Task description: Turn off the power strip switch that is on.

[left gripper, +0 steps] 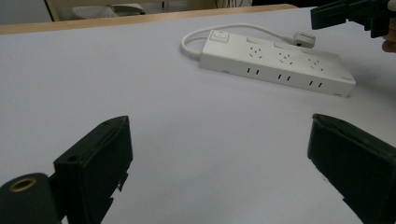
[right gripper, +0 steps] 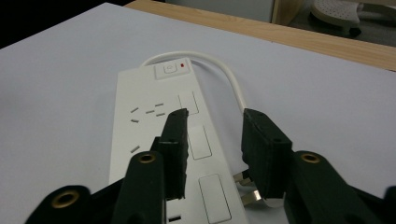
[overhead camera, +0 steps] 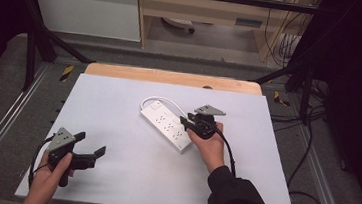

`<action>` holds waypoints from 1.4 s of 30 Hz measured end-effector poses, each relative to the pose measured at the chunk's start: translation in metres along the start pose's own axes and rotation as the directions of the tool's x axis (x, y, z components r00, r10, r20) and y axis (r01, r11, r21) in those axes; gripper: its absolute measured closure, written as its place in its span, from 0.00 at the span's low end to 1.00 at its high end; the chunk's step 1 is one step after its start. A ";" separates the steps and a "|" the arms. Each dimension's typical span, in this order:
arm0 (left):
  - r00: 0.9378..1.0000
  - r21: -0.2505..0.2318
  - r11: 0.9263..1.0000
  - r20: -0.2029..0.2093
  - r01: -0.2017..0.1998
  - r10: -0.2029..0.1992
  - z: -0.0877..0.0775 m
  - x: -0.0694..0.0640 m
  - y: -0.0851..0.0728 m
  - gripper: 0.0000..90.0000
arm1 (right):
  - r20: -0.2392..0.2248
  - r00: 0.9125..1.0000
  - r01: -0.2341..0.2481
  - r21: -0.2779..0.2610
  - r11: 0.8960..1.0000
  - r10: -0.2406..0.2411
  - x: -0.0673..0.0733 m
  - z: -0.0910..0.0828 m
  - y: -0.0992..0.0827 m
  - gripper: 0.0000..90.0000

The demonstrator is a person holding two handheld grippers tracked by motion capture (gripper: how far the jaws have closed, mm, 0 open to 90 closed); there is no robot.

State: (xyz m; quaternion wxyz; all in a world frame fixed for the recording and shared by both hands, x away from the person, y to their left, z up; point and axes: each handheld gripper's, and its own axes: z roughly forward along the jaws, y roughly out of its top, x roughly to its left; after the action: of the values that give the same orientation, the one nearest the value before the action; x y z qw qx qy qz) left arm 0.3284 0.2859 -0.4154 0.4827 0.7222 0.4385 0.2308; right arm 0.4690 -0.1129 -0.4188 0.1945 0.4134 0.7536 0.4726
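A white power strip [overhead camera: 166,126] lies flat near the middle of the white table top [overhead camera: 112,170], its cord [overhead camera: 157,100] looping round the far end. My right gripper [overhead camera: 186,123] hovers low over the strip's right edge, jaws open. In the right gripper view the jaws [right gripper: 212,119] straddle that edge of the strip [right gripper: 140,121], with the plug [right gripper: 250,196] lying under the right one. My left gripper [overhead camera: 90,143] stands wide open near the front left, nothing between its fingers. Its view [left gripper: 219,126] looks across the bare surface at the strip [left gripper: 275,63] and plug [left gripper: 303,38].
A wooden table edge [overhead camera: 171,77] runs along the back. Black frame posts [overhead camera: 34,42] stand at both far corners. Loose cables [overhead camera: 305,194] lie on the floor to the right. The right gripper [left gripper: 345,14] shows at the top right of the left gripper view.
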 end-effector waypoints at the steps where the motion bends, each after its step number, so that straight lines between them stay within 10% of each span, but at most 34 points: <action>1: 1.000 0.000 1.000 -0.001 -0.001 0.001 0.000 0.000 0.000 0.07 | -0.001 1.000 -0.001 -0.003 1.000 0.001 -0.001 -0.001 0.001 0.60; 16: 1.000 0.001 1.000 -0.004 0.003 -0.003 0.000 0.000 0.000 0.07 | 0.010 0.999 -0.050 0.049 0.998 0.049 -0.006 -0.014 0.006 0.08; 42: 1.000 0.007 1.000 -0.016 -0.004 0.004 0.000 0.000 -0.001 0.07 | 0.031 1.000 -0.001 -0.047 0.999 0.003 -0.024 -0.083 -0.006 0.07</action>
State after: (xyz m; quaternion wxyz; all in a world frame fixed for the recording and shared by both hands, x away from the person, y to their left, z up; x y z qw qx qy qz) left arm 0.3280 0.2856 -0.4163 0.4760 0.7229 0.4419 0.2358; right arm 0.4237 -0.1790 -0.3871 0.2155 0.4168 0.7388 0.4838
